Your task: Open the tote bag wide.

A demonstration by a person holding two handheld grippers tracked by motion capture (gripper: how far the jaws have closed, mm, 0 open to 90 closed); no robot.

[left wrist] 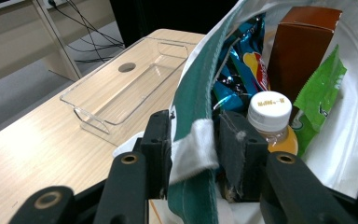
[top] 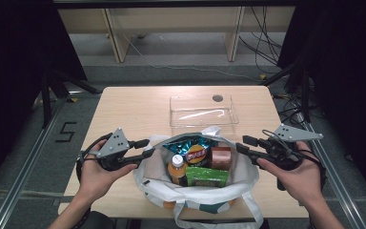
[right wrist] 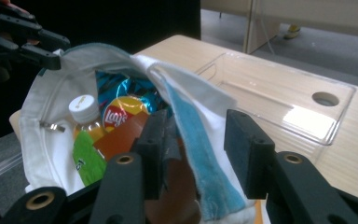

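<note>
- High view: a white bag (top: 198,191) with green trim sits at the near edge of the table (top: 124,109), its mouth spread wide. The left gripper (top: 145,148) reaches the bag's left rim and the right gripper (top: 242,144) reaches its right rim; a hand holds each from below. Inside the bag lie a blue chip bag (top: 194,150), a brown box (top: 220,157), a green pack (top: 207,176) and an orange bottle (top: 177,168) with a white cap. A clear tray (top: 203,114) stands just behind the bag.
- Left gripper view: the jaws stand partly closed with the bag's rim (left wrist: 193,135) between them. The white folded edge lies against the left jaw, and the right jaw sits inside the bag beside the bottle (left wrist: 272,123). Whether both pads press the cloth I cannot tell for sure, though the fabric looks pinched. The tray (left wrist: 121,88) lies beyond on the table.
- Right gripper view: the jaws stand partly open astride the bag's near rim (right wrist: 200,140), white cloth with a blue strip. The cloth touches the left jaw, while a gap shows beside the right one. Across the bag, the left gripper (right wrist: 42,49) meets the far rim. The tray (right wrist: 284,102) lies to the right.
</note>
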